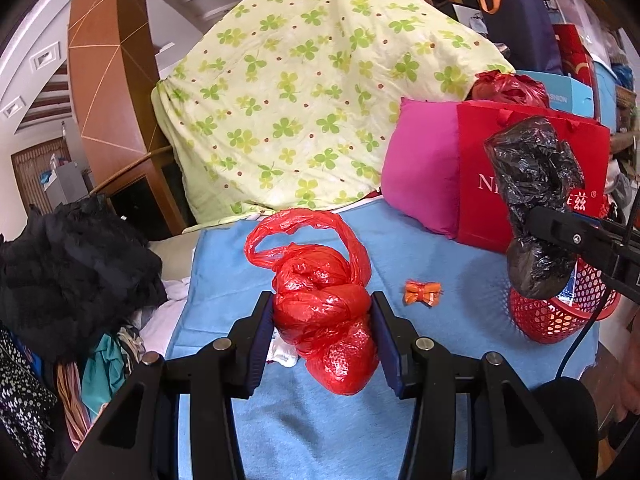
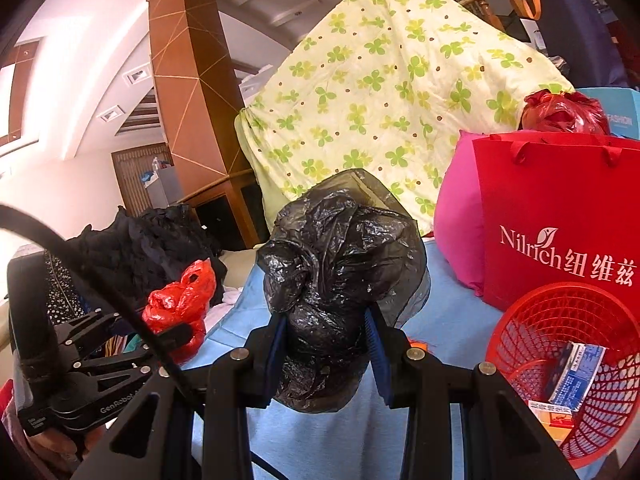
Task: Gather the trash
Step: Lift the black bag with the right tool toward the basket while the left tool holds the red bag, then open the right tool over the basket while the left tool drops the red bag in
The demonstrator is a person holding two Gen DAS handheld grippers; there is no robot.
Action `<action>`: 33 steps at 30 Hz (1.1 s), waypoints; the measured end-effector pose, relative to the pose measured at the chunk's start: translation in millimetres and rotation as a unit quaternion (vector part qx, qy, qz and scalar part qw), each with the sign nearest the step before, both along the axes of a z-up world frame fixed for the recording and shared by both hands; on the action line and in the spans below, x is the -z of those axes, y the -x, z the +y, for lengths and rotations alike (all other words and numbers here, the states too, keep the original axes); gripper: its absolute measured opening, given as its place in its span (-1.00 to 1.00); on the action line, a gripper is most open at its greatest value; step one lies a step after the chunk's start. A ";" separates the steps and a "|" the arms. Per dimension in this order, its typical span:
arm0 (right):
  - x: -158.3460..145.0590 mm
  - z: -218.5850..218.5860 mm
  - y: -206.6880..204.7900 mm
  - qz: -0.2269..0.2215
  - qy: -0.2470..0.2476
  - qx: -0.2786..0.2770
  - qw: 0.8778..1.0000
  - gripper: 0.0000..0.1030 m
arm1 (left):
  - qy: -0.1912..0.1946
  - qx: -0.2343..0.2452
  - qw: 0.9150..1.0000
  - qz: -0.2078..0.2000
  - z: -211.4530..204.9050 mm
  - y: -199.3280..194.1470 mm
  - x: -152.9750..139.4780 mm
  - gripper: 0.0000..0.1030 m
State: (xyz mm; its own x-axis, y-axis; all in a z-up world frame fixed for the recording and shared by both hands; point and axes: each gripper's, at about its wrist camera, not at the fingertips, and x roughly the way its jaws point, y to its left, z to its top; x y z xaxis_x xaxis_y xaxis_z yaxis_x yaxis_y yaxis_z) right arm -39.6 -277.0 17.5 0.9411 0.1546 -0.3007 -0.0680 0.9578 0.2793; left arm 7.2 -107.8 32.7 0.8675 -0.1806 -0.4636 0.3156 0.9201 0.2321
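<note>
A knotted red plastic bag (image 1: 324, 328) sits clamped between the two pads of the left gripper (image 1: 324, 340), lifted above a blue cloth (image 1: 440, 248) that covers the work surface, its loop handles flopping forward. To its right, the right gripper (image 2: 326, 354) squeezes a crumpled black plastic bag (image 2: 340, 264), which it holds up just beside and slightly above a red mesh basket (image 2: 520, 320). The basket stands on the cloth's right side and already contains a few small printed cartons (image 2: 576, 372). A little orange wrapper (image 1: 423, 293), twisted like a bow, lies on the cloth between the red bag and the basket. Behind the basket stands a red paper shopping bag (image 2: 560, 200) with white lettering, leaning against a pink cushion (image 1: 420, 172); another red plastic bag (image 2: 564, 114) rests behind it. A pale quilt with green clover print (image 1: 312, 100) rises at the back, and dark clothing (image 1: 68, 260) is heaped at the left edge.
</note>
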 end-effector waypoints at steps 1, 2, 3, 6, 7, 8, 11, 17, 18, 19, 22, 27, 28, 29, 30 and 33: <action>0.8 -1.1 1.3 0.000 -0.001 0.000 1.000 -0.23 | -0.001 0.002 1.000 0.000 -2.2 0.2 -0.2 -0.03; 1.8 -2.8 2.8 0.000 -0.002 0.001 1.000 -0.23 | -0.002 0.004 1.000 0.000 -4.6 0.4 -0.4 -0.03; 1.3 -3.2 3.6 0.000 -0.003 0.003 1.000 -0.23 | -0.003 0.005 1.000 0.000 -7.1 0.5 -0.5 -0.03; 2.3 -8.4 4.4 0.003 -0.007 0.007 1.000 -0.23 | -0.007 0.013 1.000 0.000 -14.3 0.9 -0.6 -0.03; 2.9 -10.3 4.8 0.003 -0.007 0.008 1.000 -0.23 | -0.008 0.015 1.000 0.000 -16.6 0.8 -0.7 -0.03; 3.5 -11.8 5.2 0.004 -0.008 0.010 1.000 -0.23 | -0.010 0.018 1.000 0.000 -19.1 1.1 -0.5 -0.03; 4.5 -17.3 7.1 0.007 -0.011 0.015 1.000 -0.23 | -0.014 0.025 1.000 0.000 -25.8 0.9 -0.6 -0.03; 5.5 -30.5 10.9 0.007 -0.018 0.031 0.999 -0.23 | -0.020 0.038 0.999 0.002 -38.0 0.2 0.0 -0.03; 5.7 -32.6 11.6 0.007 -0.019 0.034 0.999 -0.23 | -0.021 0.040 0.999 0.002 -39.9 0.1 0.0 -0.03; 5.6 -34.7 12.1 0.007 -0.021 0.036 0.999 -0.23 | -0.021 0.042 0.999 0.002 -42.0 0.1 0.0 -0.03; 5.8 -40.0 13.6 0.006 -0.024 0.042 0.999 -0.23 | -0.024 0.048 0.999 0.003 -47.3 -0.2 0.7 -0.03; 6.2 -45.0 15.7 0.005 -0.026 0.049 0.998 -0.23 | -0.030 0.057 0.998 0.003 -55.5 0.2 2.9 -0.02; 6.4 -46.5 16.1 0.005 -0.026 0.051 0.998 -0.23 | -0.031 0.059 0.998 0.004 -57.0 0.0 3.3 -0.02; 6.4 -47.4 16.2 0.005 -0.027 0.052 0.998 -0.23 | -0.031 0.060 0.998 0.004 -58.1 -0.1 3.5 -0.02; 6.5 -48.5 16.6 0.005 -0.027 0.054 0.998 -0.23 | -0.032 0.062 0.998 0.004 -60.0 -0.3 3.7 -0.02; 6.0 -52.0 17.5 0.003 -0.029 0.058 0.998 -0.23 | -0.034 0.066 0.997 0.005 -63.9 -0.3 4.2 -0.02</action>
